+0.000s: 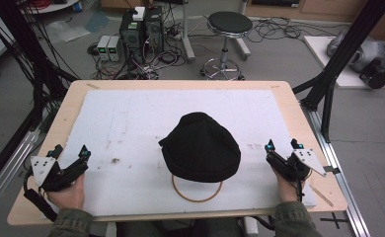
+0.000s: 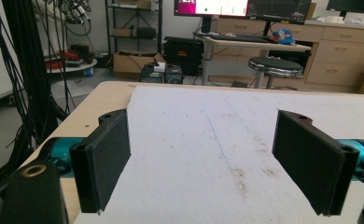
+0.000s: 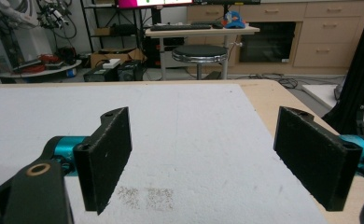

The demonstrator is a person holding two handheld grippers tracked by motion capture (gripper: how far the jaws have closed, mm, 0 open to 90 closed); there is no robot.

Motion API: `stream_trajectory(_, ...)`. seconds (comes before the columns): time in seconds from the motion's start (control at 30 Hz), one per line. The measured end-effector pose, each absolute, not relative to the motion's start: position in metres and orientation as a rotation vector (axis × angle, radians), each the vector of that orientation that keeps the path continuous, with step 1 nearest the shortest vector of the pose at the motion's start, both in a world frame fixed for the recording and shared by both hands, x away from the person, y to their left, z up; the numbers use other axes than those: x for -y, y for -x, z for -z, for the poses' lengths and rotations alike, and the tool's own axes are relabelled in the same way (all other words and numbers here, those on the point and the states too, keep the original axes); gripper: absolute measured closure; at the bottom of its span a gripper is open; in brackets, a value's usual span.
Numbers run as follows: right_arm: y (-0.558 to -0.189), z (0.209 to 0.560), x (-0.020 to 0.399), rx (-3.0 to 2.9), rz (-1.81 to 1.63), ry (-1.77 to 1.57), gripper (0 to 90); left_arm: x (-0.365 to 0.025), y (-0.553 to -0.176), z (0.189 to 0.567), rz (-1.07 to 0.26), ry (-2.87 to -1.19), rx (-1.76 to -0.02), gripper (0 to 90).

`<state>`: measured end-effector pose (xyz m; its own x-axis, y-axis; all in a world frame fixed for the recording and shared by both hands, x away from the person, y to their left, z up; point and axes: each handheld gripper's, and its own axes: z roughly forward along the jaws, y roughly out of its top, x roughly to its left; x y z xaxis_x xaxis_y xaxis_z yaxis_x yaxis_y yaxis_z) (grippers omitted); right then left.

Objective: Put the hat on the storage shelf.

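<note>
Black knit hat [image 1: 200, 147] lies flat on the white mat [image 1: 131, 128] that covers the wooden table [image 1: 72, 106], nearer the table's near edge than its far one. A thin brown ring [image 1: 196, 196] lies on the mat at the hat's near side, its far part hidden under the hat's brim.

To the left of the hat, well apart from it, the left gripper [image 1: 71, 150] is held low at the mat's left border by the person's left hand [image 1: 67, 193], the forearm coming in from the near edge and the jaws pointing forward and a little toward the hat. Its jaws are spread wide with nothing between them; in the left gripper view they frame bare, faintly stained mat.

To the right of the hat, also well apart, the right gripper [image 1: 282, 145] is gripped by the right hand [image 1: 287, 185] near the mat's right border, jaws pointing forward. They too stand wide apart over bare mat.
</note>
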<state>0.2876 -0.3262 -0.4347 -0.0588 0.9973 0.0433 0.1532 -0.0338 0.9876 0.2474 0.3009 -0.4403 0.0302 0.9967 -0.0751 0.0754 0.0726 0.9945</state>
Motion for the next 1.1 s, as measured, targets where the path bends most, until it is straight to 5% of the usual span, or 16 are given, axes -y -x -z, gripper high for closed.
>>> stream_trajectory(1.1, -0.2892, 0.4398, 0.3275, -1.383, -1.193, -1.351, 18.8, -0.2998, -0.2489, 0.4406, -1.081, -1.242, -1.268, 19.5)
